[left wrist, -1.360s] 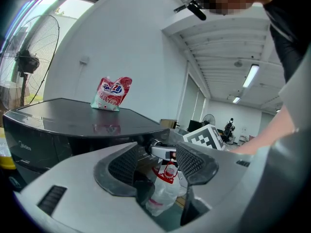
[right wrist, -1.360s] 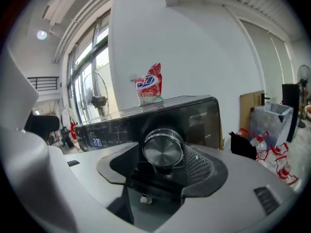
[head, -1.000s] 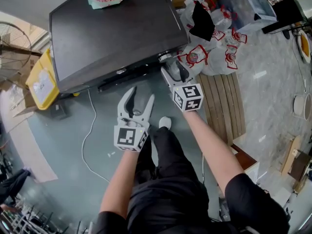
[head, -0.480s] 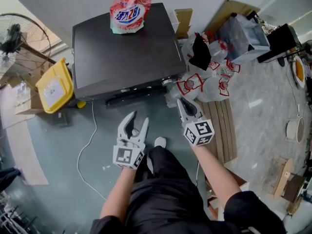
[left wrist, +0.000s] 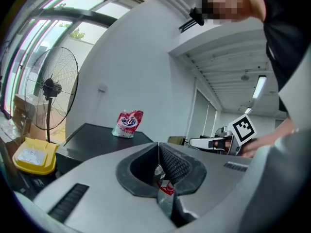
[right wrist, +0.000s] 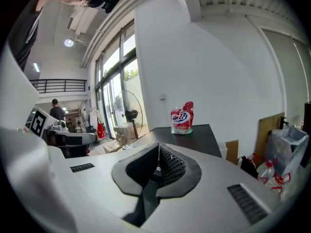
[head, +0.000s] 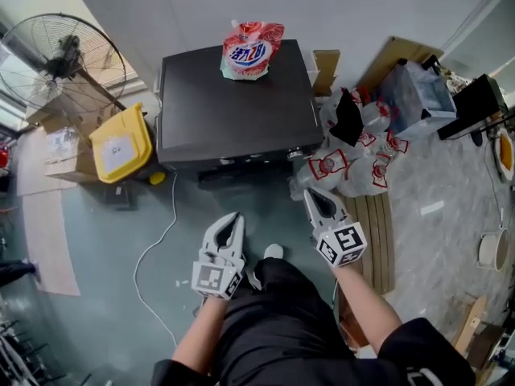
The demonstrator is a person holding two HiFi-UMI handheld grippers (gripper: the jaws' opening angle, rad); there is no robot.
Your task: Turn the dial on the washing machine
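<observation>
**A:** Where did the washing machine point(head: 233, 111) stand, and where was its dial?

**B:** It stood against the wall, straight ahead of the person, with its dark lid facing up. I took the dial to be the small pale knob point(head: 294, 153) at the right end of the front control strip, though it was too small to be sure. A detergent pouch point(head: 251, 51) sat upright at the back of the lid, well apart from the controls.

**A:** And the grippers?

**B:** Both were held short of the machine and touched nothing. The left gripper point(head: 232, 217) had just been closing, and its jaws were pressed together with nothing between them. The right gripper point(head: 315, 193) was the same: jaws just closed and empty. It lay nearer the dial's corner, so I judged it the likelier one for the turn. Its jaws would have had to spread first.

**A:** Was there room to move?

**B:** Bare floor point(head: 241, 195) lay between the grippers and the front panel, so the way straight in was open. On the left a white cable point(head: 157, 232) trailed over the floor, and a yellow bin point(head: 121, 143) stood just beside the machine. On the right a heap of plastic bags point(head: 346, 163) crowded the front corner near the dial, with wooden slats point(head: 378, 215) just beside them. Coming in from that side would have been tight.
</observation>
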